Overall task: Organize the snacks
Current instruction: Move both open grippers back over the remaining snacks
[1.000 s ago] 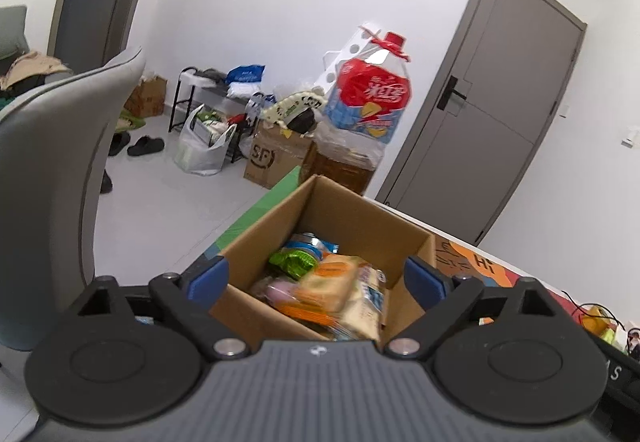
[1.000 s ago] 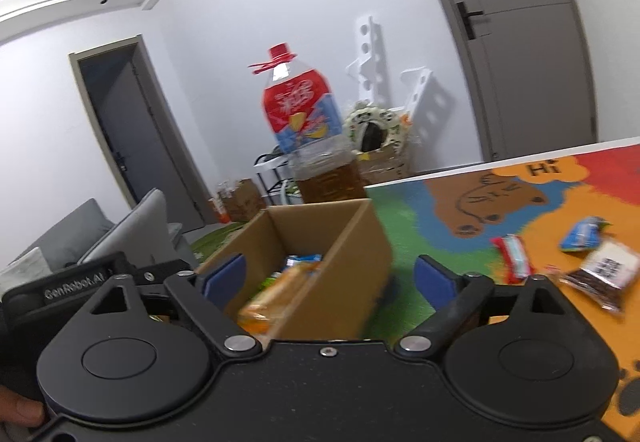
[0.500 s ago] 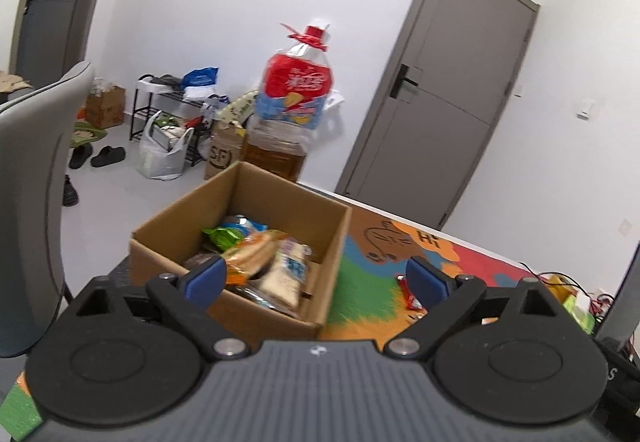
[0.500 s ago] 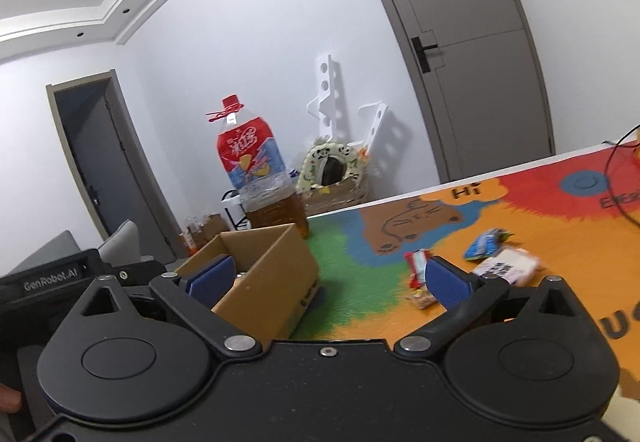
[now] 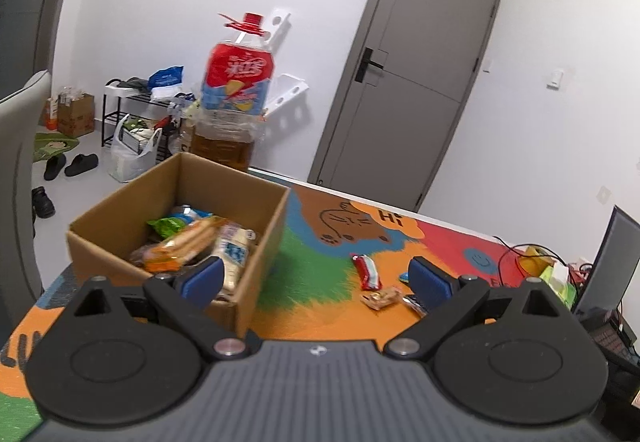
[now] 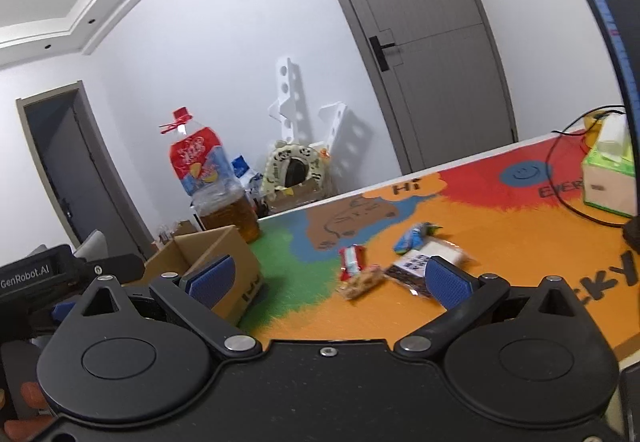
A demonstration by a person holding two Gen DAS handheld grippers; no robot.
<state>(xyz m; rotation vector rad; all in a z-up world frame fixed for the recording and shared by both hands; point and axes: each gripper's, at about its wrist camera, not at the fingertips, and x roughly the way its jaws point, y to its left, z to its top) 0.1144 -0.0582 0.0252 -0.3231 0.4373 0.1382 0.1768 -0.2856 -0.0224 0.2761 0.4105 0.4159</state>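
An open cardboard box point(image 5: 256, 242) holding several snack packs stands on the colourful mat; it also shows in the right wrist view point(image 6: 236, 254). Loose snacks lie on the mat to its right: a red bar point(image 5: 367, 271) point(image 6: 351, 262), a small tan pack point(image 5: 380, 299) point(image 6: 362, 281), a blue pack point(image 6: 414, 235) and a clear pack with dark contents point(image 6: 426, 266). My left gripper point(image 5: 314, 278) is open and empty, above the mat beside the box. My right gripper point(image 6: 326, 278) is open and empty, above the loose snacks.
A large bottle with a red label point(image 5: 234, 98) stands behind the box. A green tissue box point(image 6: 608, 178), black cables point(image 6: 568, 198) and a monitor point(image 6: 616, 42) are at the table's right end. A grey chair point(image 5: 18, 178) is left of the table.
Both grippers have swung right, away from the box toward the loose snacks on the mat. Both stay open and empty.
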